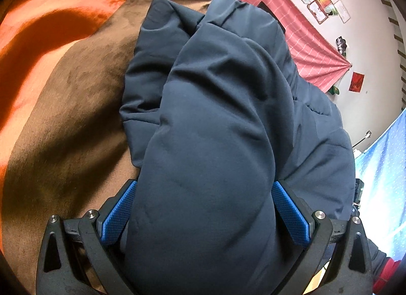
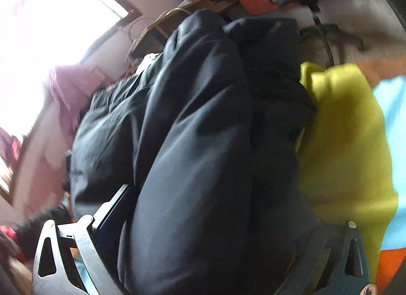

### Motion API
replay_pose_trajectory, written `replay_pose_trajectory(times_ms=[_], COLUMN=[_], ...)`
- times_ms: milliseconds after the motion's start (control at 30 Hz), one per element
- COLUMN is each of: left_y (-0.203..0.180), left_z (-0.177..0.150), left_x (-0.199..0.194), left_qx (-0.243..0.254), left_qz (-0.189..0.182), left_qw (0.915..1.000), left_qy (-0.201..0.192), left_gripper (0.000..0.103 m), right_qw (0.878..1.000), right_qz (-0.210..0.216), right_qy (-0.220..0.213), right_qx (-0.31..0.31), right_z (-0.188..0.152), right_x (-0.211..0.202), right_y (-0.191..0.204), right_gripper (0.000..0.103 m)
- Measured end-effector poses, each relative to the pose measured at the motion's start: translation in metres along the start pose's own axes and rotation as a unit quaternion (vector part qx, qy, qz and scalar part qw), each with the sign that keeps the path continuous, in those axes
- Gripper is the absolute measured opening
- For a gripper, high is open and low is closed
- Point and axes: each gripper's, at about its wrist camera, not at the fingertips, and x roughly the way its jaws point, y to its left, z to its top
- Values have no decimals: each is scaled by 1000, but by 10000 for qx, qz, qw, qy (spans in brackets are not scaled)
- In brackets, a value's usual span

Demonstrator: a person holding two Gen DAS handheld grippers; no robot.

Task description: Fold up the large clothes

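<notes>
A large dark navy padded jacket point(image 1: 215, 107) lies bunched over a brown blanket point(image 1: 66, 107). My left gripper point(image 1: 203, 208) is shut on a thick roll of the jacket, which bulges between its blue pads point(image 1: 119, 213). In the blurred right wrist view, the same dark jacket point(image 2: 192, 142) fills the middle. My right gripper point(image 2: 203, 218) is shut on a thick fold of it. Its left finger point(image 2: 111, 208) shows, and the right finger is mostly hidden by cloth.
An orange cloth point(image 1: 43, 15) lies beyond the brown blanket. A red checked cloth point(image 1: 299, 33) and papers hang on the wall, and a blue cloth point(image 1: 383, 173) hangs at right. A yellow-green garment point(image 2: 342, 137) sits beside the jacket. A bright window point(image 2: 45, 28) is at left.
</notes>
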Motion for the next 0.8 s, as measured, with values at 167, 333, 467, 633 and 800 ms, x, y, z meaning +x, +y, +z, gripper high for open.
replay_pose_trajectory(times_ms=[167, 333, 467, 633, 800], left_y=[-5, 2, 5, -3, -25], left_z=[3, 5, 10, 18, 16], left_x=[8, 13, 10, 7, -11], left_qx=[-12, -193, -316, -362, -135], left_qz=[66, -83, -56, -43, 286], left_qw=[10000, 9995, 9988, 9986, 9993], left_qy=[72, 254, 361, 377, 189], left_gripper=[102, 102, 102, 92, 53], right_qw=[9993, 9871, 9777, 9837, 9902], right_qz=[-186, 1035, 1330, 924, 415], right_qy=[-61, -198, -408, -196, -203], right_qx=[-316, 1206, 1574, 1533, 1318], right_z=[-5, -4, -12, -2, -7], right_x=[1, 11, 9, 11, 2], right_y=[13, -52, -66, -49, -22], right_gripper=[103, 103, 103, 103, 91])
